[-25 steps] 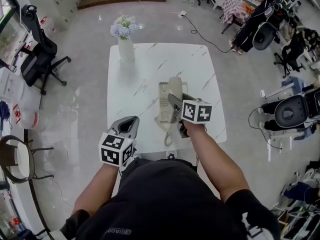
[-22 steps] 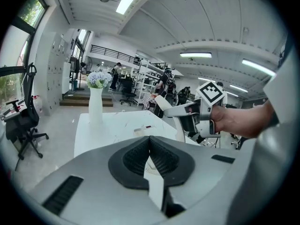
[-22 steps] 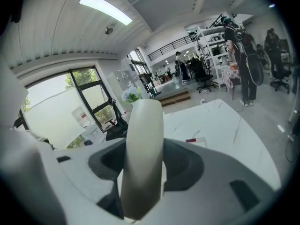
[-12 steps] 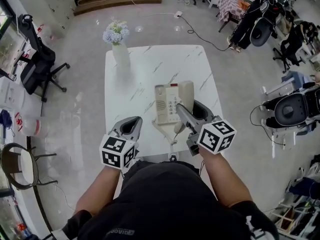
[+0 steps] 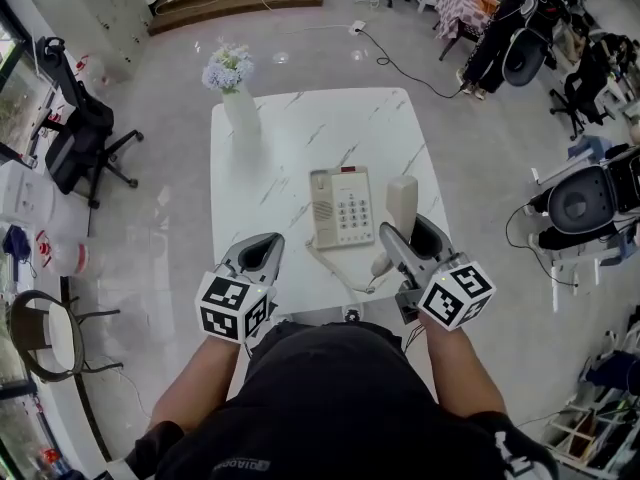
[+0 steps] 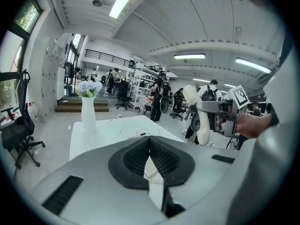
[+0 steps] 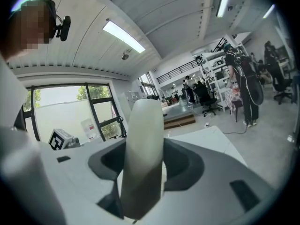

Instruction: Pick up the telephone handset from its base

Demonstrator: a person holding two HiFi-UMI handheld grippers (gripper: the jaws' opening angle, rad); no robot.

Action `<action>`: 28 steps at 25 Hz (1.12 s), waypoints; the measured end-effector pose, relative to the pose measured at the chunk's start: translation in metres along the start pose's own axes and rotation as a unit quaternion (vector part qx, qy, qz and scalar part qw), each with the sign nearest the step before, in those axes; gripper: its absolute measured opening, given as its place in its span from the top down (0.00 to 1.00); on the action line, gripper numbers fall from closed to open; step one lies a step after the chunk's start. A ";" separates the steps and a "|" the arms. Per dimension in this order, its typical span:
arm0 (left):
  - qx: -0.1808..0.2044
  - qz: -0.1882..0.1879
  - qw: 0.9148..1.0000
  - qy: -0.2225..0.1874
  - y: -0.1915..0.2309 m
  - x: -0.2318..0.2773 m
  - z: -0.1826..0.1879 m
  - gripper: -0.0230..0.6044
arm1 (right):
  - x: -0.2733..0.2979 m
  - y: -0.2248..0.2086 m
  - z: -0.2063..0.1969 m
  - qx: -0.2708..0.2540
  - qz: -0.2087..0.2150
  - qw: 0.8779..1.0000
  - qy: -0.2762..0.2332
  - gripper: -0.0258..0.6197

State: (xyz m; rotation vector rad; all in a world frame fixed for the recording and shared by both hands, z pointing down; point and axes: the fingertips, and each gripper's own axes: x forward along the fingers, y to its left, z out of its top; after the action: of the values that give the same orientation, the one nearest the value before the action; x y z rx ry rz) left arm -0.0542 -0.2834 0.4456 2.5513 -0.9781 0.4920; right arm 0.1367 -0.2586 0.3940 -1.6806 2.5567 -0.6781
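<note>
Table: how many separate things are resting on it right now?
3: the vase at its far left corner, the telephone base near the middle, and a small dark item at the near edge, too small to identify. The handset is off it, in the right gripper.

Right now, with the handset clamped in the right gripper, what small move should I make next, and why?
Probably lift the handset slightly higher and pause. The right gripper is shut on it, and it already sits off the base, to that base's right. The cord loops loosely between them, so a short rise should not tug the base.
</note>
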 end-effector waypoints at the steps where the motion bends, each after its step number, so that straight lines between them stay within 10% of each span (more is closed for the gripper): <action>1: 0.000 0.001 1.000 0.000 0.000 0.000 0.000 0.96 | -0.002 0.000 0.000 -0.004 0.000 1.000 -0.001 0.62; 28: 0.001 -0.003 1.000 -0.001 -0.006 -0.002 0.002 0.96 | 0.003 0.001 -0.025 -0.011 0.003 1.000 0.023 0.62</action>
State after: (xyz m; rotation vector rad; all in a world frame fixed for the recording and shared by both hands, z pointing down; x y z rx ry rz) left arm -0.0515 -0.2791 0.4416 2.5567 -0.9708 0.4900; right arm 0.1289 -0.2522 0.4176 -1.6818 2.6086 -0.6998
